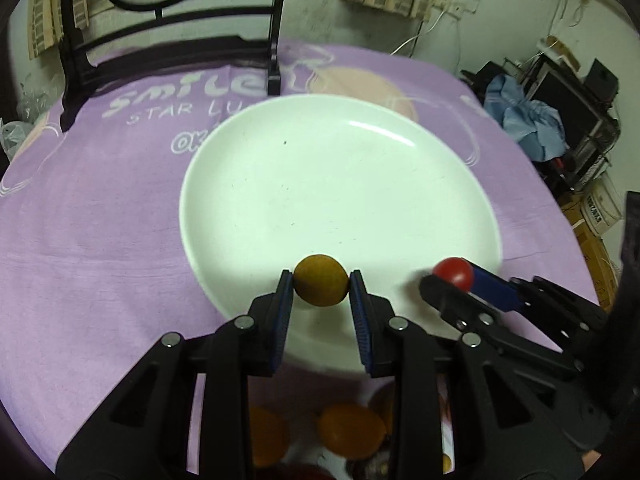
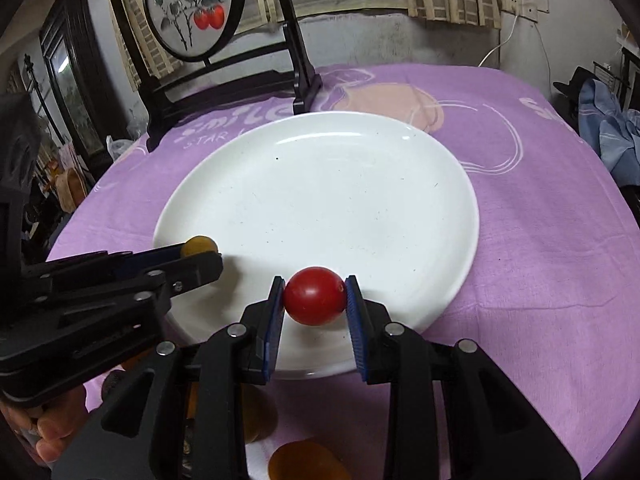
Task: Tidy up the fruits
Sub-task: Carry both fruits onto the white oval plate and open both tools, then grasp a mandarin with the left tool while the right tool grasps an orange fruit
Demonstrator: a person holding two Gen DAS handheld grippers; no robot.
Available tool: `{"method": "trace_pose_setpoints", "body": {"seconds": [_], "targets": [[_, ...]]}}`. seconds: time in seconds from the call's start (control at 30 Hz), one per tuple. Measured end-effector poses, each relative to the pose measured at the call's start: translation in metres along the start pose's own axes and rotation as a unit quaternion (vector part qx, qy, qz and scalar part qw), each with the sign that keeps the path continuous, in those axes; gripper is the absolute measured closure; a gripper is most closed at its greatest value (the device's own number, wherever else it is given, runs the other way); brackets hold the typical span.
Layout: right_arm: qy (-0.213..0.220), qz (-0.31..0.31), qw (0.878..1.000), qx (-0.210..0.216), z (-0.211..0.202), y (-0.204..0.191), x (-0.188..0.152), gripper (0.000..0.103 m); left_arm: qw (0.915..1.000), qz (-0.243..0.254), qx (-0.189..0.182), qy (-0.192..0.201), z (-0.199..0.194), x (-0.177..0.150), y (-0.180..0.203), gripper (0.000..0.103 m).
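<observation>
My left gripper (image 1: pixel 321 283) is clenched on one yellow-brown fruit (image 1: pixel 320 280), my right gripper (image 2: pixel 315 297) on one red tomato (image 2: pixel 315 295); both hang over the near rim of the single white plate (image 2: pixel 320 200) on the purple cloth (image 2: pixel 540 240)

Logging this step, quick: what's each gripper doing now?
Left gripper: shut on the yellow-brown fruit.
Right gripper: shut on the red tomato.

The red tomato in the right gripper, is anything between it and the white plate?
Nothing visible. The red tomato is pinched in the right gripper over the near edge of the white plate, whose surface is bare. The left gripper, holding a yellow fruit, is off to the side.
</observation>
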State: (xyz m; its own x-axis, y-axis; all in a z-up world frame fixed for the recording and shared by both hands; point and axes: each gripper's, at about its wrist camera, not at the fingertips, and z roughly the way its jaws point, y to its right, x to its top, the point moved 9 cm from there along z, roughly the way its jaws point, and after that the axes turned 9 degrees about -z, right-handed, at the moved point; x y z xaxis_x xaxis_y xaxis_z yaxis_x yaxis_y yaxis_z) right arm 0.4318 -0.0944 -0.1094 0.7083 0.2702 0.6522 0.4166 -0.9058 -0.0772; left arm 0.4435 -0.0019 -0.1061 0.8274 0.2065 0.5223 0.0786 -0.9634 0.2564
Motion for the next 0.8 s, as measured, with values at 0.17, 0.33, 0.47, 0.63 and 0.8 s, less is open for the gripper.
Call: {"method": "trace_pose_setpoints", "body": {"seconds": [0.17,0.33,0.47,0.63,0.8], "targets": [[-0.005,-0.014,1.0,-0.004,-0.001,-0.004,-0.003,0.071,0.9998,0.005,0.011,-0.013,0.009,-0.006,-0.002,0.072],[0.023,-0.006,1.0,0.018,-0.038,-0.002,-0.005,0.068,0.9997,-0.002,0.007,0.023,-0.027,0.001,-0.005,0.039],[0.055,-0.004,0.998,0.02,-0.073,0.003,-0.012,0.063,0.9966,-0.018,0.001,0.08,-0.081,0.001,-0.02,0.014],[0.035,-0.011,0.999,0.036,-0.081,-0.002,-0.042,0.055,0.989,-0.031,0.048,0.136,-0.119,-0.028,-0.075,0.008],[-0.003,-0.039,0.999,0.024,-0.069,-0.014,-0.062,0.055,0.9849,-0.084,0.076,0.131,-0.125,-0.05,-0.134,0.008]]}}
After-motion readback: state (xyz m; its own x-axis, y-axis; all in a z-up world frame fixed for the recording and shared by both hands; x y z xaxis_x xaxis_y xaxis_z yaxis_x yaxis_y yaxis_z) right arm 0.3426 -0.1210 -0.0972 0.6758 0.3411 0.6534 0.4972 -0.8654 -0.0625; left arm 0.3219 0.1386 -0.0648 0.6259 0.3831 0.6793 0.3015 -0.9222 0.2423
